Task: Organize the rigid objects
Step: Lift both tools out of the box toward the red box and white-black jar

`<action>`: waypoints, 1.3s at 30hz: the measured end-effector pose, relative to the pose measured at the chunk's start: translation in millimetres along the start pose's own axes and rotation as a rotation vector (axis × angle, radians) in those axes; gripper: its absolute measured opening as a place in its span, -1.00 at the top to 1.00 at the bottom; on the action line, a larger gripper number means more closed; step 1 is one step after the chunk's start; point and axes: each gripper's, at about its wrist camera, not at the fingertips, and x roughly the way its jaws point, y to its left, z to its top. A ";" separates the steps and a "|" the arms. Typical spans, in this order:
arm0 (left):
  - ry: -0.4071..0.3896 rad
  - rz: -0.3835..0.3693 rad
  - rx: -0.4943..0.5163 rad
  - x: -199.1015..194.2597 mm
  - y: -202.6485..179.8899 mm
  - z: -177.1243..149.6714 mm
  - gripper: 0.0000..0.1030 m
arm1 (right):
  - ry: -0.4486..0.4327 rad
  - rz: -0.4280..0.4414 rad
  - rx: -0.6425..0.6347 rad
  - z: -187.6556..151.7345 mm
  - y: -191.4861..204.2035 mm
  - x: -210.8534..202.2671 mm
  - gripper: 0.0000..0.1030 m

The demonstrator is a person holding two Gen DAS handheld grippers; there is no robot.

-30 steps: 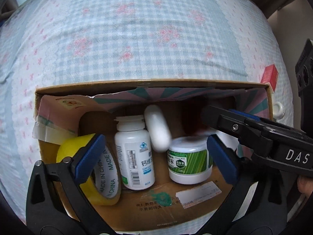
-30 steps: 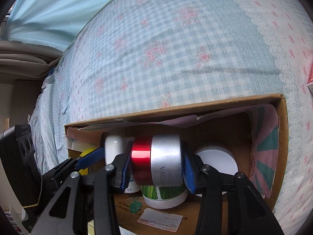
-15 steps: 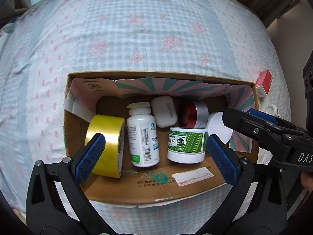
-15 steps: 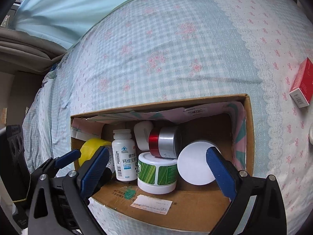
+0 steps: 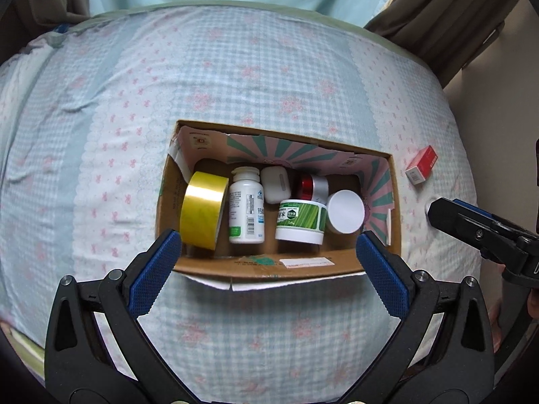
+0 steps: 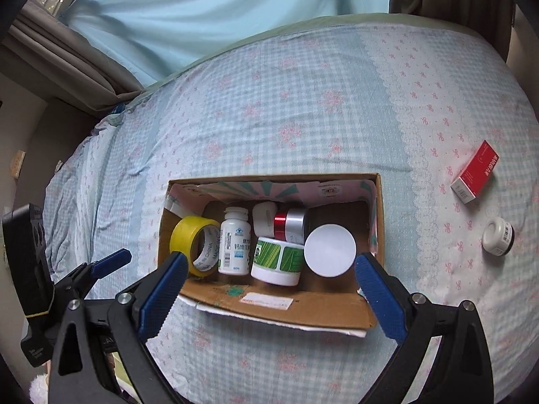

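Note:
A cardboard box (image 5: 215,262) (image 6: 330,303) lies on the bed. Inside it are a yellow tape roll (image 5: 202,208) (image 6: 193,245), a white pill bottle (image 5: 246,208) (image 6: 234,245), a white earbud case (image 5: 276,185) (image 6: 264,217), a red-and-silver cylinder (image 5: 313,187) (image 6: 289,224), a green-labelled jar (image 5: 299,217) (image 6: 279,259) and a white-lidded jar (image 5: 345,212) (image 6: 330,250). My left gripper (image 5: 267,239) (image 6: 111,259) and right gripper (image 6: 271,259) (image 5: 471,225) both hang open and empty above the box's near side.
A red carton (image 6: 475,171) (image 5: 421,166) and a small white jar (image 6: 497,235) lie on the checked bedspread (image 6: 303,118) to the right of the box. Pale blue curtains (image 6: 235,6) hang behind the bed.
My right gripper opened and let go of the red-and-silver cylinder, which now lies in the box. Both grippers rose and pulled back, so the box looks smaller and farther.

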 end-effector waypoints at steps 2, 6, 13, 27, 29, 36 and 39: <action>-0.021 -0.001 0.008 -19.5 -6.6 -4.9 -1.00 | -0.023 -0.014 -0.002 -7.2 1.5 -21.9 -0.92; -0.079 0.003 0.077 -53.7 -29.1 -7.2 -1.00 | -0.069 -0.055 -0.022 -20.4 1.6 -62.8 -0.92; -0.173 -0.017 0.284 -83.0 -90.4 6.1 -1.00 | -0.114 -0.187 0.043 -38.0 -33.3 -120.9 -0.92; -0.097 -0.111 0.594 -14.3 -248.9 50.0 -1.00 | -0.143 -0.363 0.318 -59.7 -156.0 -145.4 -0.92; -0.056 -0.113 0.632 8.7 -273.8 60.4 -1.00 | -0.139 -0.391 0.334 -57.9 -170.8 -138.7 -0.92; 0.081 -0.098 0.775 104.9 -348.3 85.9 -1.00 | -0.153 -0.384 0.417 -58.9 -221.6 -98.7 -0.92; 0.147 -0.100 0.795 148.4 -372.9 91.8 -1.00 | -0.140 -0.400 0.417 -58.5 -234.1 -76.1 -0.92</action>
